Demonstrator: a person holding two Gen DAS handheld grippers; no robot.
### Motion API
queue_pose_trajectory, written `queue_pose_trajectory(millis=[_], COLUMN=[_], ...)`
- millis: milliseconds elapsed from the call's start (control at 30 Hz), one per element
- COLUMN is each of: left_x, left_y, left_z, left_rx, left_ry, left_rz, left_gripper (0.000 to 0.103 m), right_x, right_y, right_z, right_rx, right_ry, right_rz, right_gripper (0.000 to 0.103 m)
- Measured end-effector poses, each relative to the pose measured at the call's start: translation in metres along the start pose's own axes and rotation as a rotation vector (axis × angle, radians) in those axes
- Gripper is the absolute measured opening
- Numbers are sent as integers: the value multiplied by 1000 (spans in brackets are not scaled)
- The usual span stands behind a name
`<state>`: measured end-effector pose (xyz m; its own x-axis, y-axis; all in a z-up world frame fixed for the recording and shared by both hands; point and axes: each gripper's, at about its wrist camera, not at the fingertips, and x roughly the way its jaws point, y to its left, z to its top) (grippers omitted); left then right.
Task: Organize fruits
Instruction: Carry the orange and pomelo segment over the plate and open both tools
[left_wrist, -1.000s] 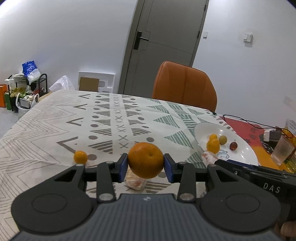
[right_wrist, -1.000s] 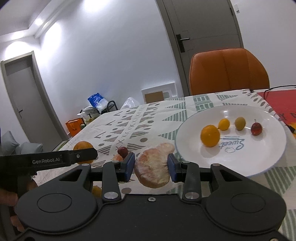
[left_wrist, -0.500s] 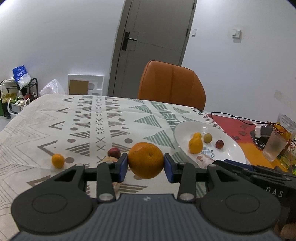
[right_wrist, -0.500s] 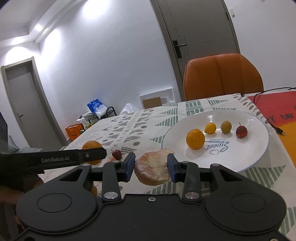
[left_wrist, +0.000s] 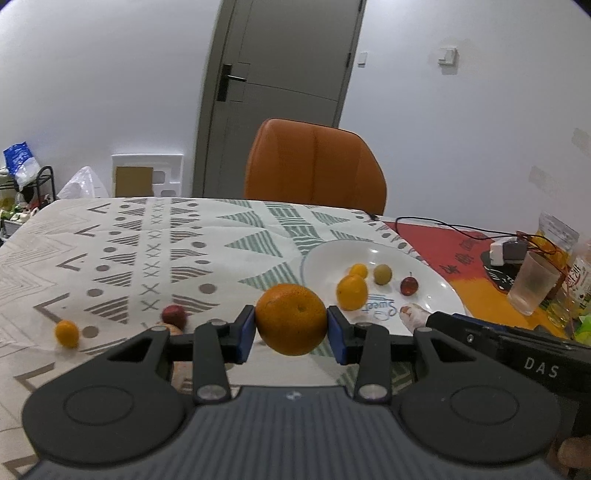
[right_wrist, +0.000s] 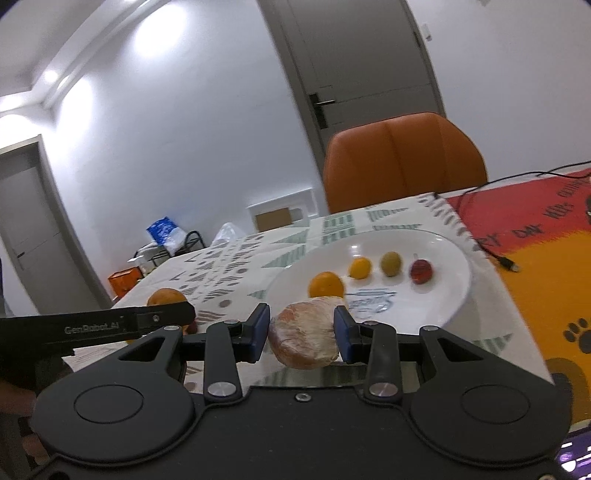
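At the patterned tablecloth (left_wrist: 155, 236), I carried two fruits toward the white plate (right_wrist: 443, 295), which already held a row of four small ones. My left gripper (left_wrist: 291, 329) had its jaws clamped on a whole orange (left_wrist: 291, 318), held clear of the cloth beside the plate's near rim; my right gripper (right_wrist: 302, 333) pinched a peeled citrus (right_wrist: 304, 336) just short of that rim. To do this well, I judged, each fruit should go onto bare porcelain in front of the row, lowered until it rested before release, the soft peeled one gripped no harder. Two fruits waited on the cloth: a red one (left_wrist: 173, 314) and a small orange one (left_wrist: 67, 333). The gripper bodies hid the table's near edge, and something pale behind the left finger I could not identify.
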<state>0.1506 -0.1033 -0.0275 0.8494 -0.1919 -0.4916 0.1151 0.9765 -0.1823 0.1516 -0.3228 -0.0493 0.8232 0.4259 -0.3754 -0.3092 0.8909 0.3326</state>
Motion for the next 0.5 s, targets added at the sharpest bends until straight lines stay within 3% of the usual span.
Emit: queue_pose_trajectory(millis=[500], left_x=[33], left_y=[-25], left_z=[4], left_rx=[26], left_ry=[31], left_rz=[-42], left_gripper=[40], right_x=[11], right_y=[-30], right_z=[10], right_rx=[19], right_ry=[-11], right_rz=[-84], right_gripper=[36])
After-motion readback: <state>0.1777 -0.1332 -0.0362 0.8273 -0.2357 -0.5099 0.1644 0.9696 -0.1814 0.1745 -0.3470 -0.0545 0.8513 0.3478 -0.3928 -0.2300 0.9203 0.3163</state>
